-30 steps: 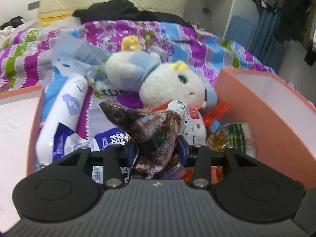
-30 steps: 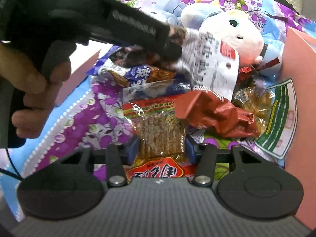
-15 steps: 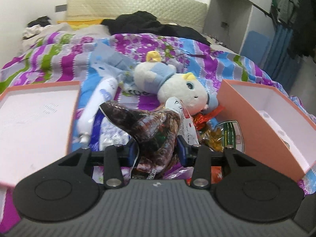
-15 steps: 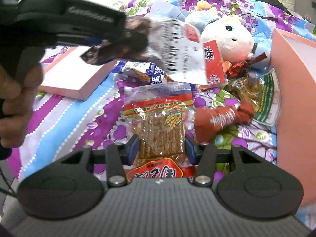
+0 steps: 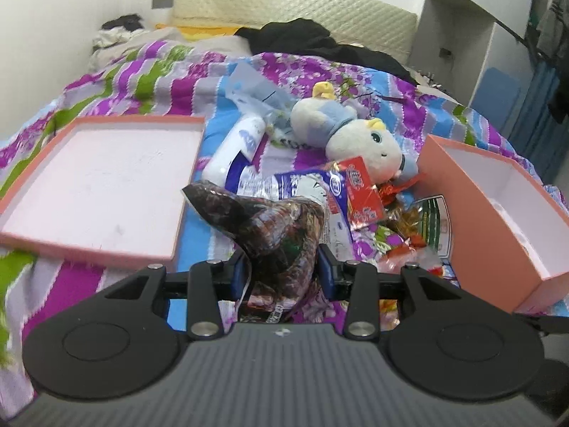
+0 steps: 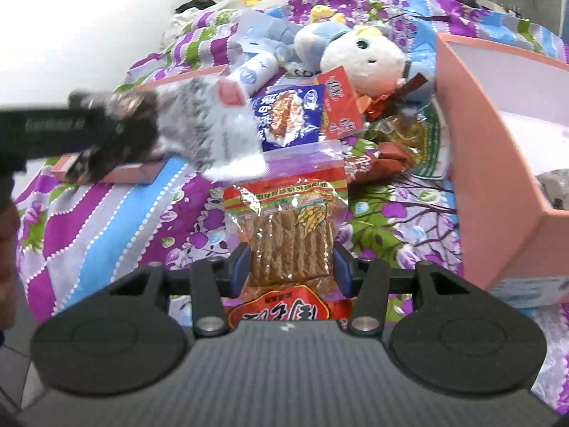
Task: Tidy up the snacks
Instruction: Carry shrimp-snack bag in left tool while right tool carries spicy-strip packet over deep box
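Note:
My left gripper (image 5: 284, 270) is shut on a dark brown snack bag (image 5: 274, 227) and holds it above the bed; it shows blurred in the right wrist view (image 6: 117, 131) at the left. My right gripper (image 6: 290, 267) is shut on a clear red-labelled pack of brown snack sticks (image 6: 291, 235), lifted over the bedspread. Several more snack packs lie in a pile (image 6: 313, 114) between a pink box lid (image 5: 99, 178) on the left and a deep pink box (image 5: 498, 206) on the right, which also shows in the right wrist view (image 6: 498, 163).
A white plush toy (image 5: 355, 135) and a white bottle (image 5: 234, 146) lie behind the snack pile on the flowered bedspread (image 6: 106, 220). A black garment (image 5: 320, 42) lies by the headboard. A wardrobe stands at the right.
Both grippers have risen and pulled back with their packs. The left one has moved left, so the pink lid now shows fully. The pile looks smaller and farther.

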`<act>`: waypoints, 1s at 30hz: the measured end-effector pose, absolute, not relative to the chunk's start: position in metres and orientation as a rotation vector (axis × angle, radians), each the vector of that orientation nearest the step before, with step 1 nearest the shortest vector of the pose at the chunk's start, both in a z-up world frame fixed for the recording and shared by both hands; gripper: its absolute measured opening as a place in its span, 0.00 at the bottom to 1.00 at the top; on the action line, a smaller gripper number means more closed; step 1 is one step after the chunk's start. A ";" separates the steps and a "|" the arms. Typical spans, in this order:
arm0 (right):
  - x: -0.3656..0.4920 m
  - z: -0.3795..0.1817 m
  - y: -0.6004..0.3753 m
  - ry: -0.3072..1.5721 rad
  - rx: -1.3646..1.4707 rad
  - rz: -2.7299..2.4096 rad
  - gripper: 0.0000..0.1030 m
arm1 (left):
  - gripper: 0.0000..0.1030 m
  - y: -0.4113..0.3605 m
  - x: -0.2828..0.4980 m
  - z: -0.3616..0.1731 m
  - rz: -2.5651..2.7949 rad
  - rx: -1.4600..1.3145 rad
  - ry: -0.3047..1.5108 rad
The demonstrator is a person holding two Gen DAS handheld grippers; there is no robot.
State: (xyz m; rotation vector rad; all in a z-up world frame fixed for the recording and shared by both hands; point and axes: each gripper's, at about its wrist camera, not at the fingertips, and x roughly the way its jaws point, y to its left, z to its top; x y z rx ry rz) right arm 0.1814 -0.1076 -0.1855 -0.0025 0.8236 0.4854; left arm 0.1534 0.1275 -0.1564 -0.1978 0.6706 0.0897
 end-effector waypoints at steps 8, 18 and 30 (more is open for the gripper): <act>0.162 -0.159 -0.128 0.800 0.053 0.428 0.50 | 0.43 0.112 0.124 -0.139 0.122 -0.229 0.680; 0.127 -0.100 -0.175 0.690 0.094 0.345 0.50 | 0.43 0.063 0.098 -0.096 0.023 -0.233 0.661; 0.098 -0.062 -0.236 0.594 0.108 0.236 0.50 | 0.43 0.001 0.091 -0.057 -0.135 -0.214 0.617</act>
